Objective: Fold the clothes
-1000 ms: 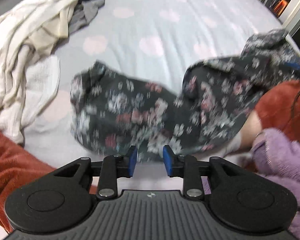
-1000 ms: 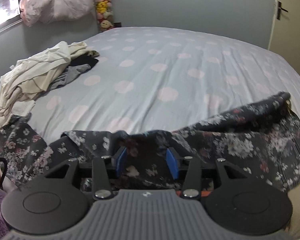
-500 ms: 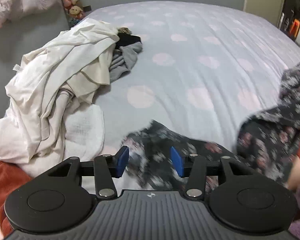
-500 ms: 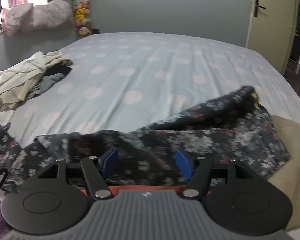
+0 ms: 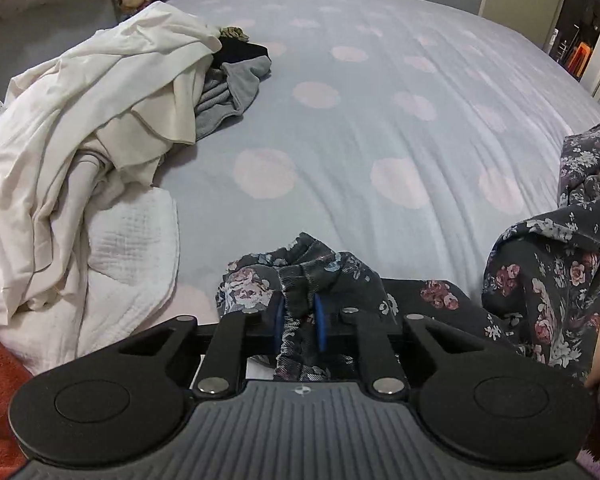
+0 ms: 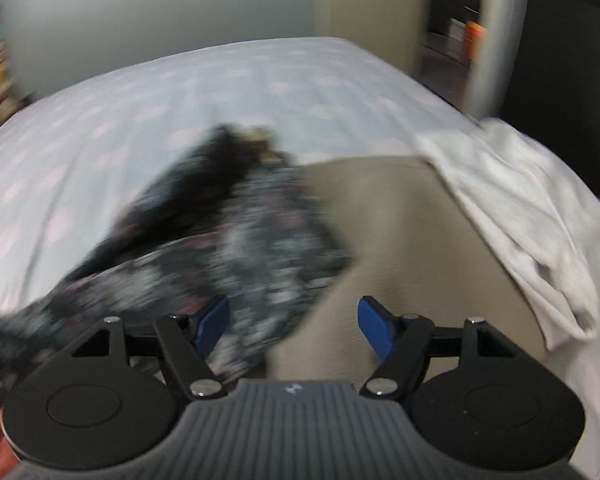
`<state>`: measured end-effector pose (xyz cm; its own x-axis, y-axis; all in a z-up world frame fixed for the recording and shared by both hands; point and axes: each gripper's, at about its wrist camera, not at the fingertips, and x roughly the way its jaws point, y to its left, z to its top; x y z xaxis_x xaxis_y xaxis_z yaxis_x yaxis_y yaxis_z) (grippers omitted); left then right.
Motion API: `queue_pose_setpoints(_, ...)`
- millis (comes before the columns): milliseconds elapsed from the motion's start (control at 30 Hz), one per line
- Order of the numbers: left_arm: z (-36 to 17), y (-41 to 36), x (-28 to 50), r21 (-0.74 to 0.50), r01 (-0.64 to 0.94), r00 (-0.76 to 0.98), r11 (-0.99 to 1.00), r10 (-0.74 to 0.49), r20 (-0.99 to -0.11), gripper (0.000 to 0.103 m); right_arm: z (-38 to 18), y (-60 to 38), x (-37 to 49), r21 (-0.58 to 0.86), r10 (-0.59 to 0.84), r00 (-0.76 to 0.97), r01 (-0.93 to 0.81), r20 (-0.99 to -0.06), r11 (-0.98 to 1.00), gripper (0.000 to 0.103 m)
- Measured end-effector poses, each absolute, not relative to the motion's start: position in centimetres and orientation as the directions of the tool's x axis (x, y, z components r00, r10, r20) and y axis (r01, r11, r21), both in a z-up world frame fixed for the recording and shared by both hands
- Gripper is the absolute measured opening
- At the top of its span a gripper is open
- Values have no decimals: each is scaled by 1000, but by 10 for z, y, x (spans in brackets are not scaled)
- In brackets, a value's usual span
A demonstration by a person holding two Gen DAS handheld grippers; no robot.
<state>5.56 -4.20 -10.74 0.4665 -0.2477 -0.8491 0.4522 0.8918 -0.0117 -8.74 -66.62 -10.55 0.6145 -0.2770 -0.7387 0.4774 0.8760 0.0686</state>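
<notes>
A dark floral garment [image 5: 256, 280] lies crumpled along the near edge of the bed, with another part of it bunched at the right [image 5: 540, 280]. My left gripper [image 5: 298, 316] points down at its left corner; the jaws are closing and the blue pads pinch a fold of that fabric. In the blurred right wrist view the floral garment [image 6: 240, 232] stretches away to the left. My right gripper [image 6: 294, 320] hangs over the garment's right edge, jaws opening wide. Cloth passes beside its left pad, and nothing is gripped.
The bed [image 5: 380, 100] has a pale blue sheet with pink dots. A heap of white clothes [image 5: 80, 120], a grey garment [image 5: 228, 96] and a white textured towel [image 5: 136, 240] lie at the left. A beige cloth [image 6: 380, 220] and a white cloth [image 6: 520, 208] lie at the right.
My left gripper's jaws have closed onto the floral garment's corner. My right gripper has swung to the right, opened wider, and now looks over the beige cloth.
</notes>
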Motion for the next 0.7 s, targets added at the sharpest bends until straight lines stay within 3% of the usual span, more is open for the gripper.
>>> queue_pose_setpoints(167,-96,-43,55,7,444,494,896,-238,-836,11,-128,-707,-71,174,-258,613,554,-747,814,67)
queue_pose_setpoints(333,-70,-40,58,37,419,563,907,-228,-794,10,-135,-697,-58,125,-307,586,581,-750,805,59)
queue_pose_setpoints(467,-26,-32,65,90,365,688,927,-204,-696,9,-126,-695,-65,114,-333,594,589,-732,800,47)
queue_pose_setpoints(700,41,-17,86,175,260,837,950,-131,-531,9,-115,-692,-59,177,-252,641,527,-724,832,49)
